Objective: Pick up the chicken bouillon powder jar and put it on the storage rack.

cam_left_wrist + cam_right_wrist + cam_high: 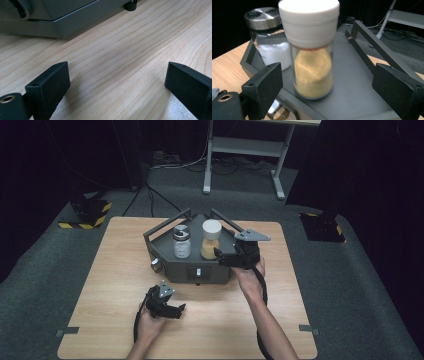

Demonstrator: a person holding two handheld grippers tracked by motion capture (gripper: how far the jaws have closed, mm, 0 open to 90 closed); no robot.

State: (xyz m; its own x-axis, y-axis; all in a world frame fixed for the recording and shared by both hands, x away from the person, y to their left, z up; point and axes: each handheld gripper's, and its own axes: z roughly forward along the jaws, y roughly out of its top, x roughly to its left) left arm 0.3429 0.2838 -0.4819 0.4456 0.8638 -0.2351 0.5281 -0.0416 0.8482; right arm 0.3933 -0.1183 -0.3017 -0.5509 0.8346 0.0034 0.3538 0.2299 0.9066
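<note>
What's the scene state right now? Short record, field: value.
surface: wooden table
fixture: grey tray-topped box with rails, at the table's middle
on tray: jar with white lid, yellow grains inside; jar with metal lid, white grains inside; both upright, side by side
right gripper: open, jaws either side of the white-lidded jar, pads not touching it
left gripper: open, nothing between the jaws, low over bare table in front of the box
likely next: right gripper closes on the white-lidded jar
</note>
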